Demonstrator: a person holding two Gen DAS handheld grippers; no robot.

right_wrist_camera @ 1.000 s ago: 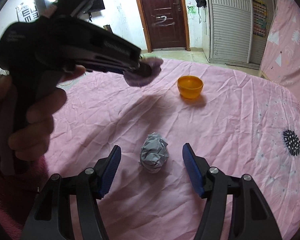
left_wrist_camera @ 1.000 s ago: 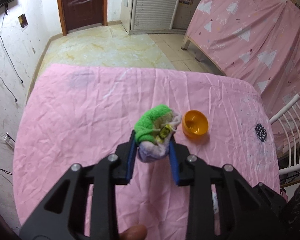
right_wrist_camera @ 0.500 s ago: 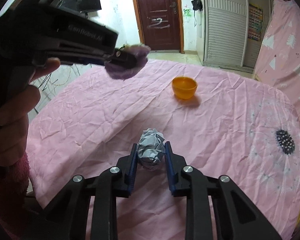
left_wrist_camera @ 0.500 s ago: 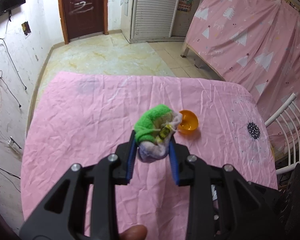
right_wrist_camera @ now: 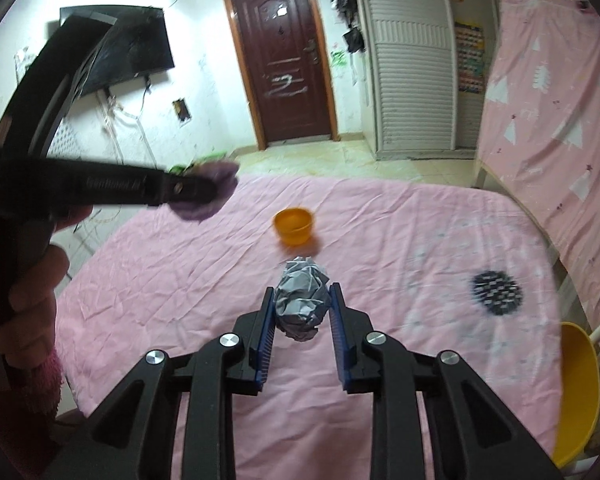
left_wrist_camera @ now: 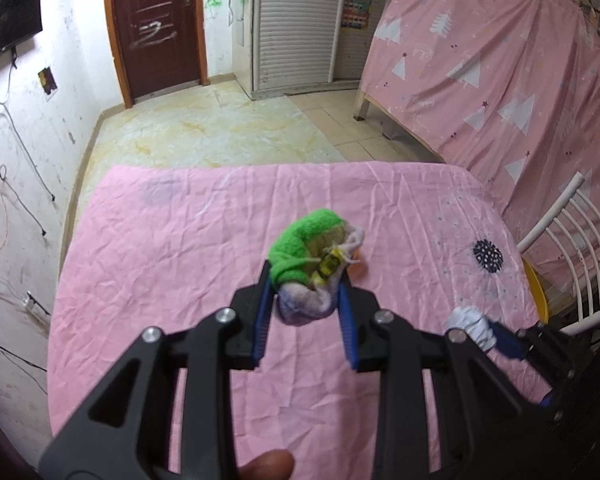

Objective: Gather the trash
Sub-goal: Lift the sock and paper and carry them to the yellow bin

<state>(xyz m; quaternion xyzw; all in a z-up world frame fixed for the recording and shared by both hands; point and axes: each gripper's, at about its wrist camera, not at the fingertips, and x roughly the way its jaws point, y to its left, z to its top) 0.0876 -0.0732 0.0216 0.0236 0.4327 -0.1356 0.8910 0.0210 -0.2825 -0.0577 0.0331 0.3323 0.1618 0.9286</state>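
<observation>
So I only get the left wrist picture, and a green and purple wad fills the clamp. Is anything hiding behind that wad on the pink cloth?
Observer: Yes, an orange bowl stands on the pink cloth, beyond the wad.
Visitor: And the white lump at my lower right?
Observer: A crumpled ball of paper, pinched between both blue pads of the right gripper.
Visitor: Who holds the left gripper?
Observer: A hand wrapped around its handle, with a fuzzy dark pink sleeve below it.
</observation>
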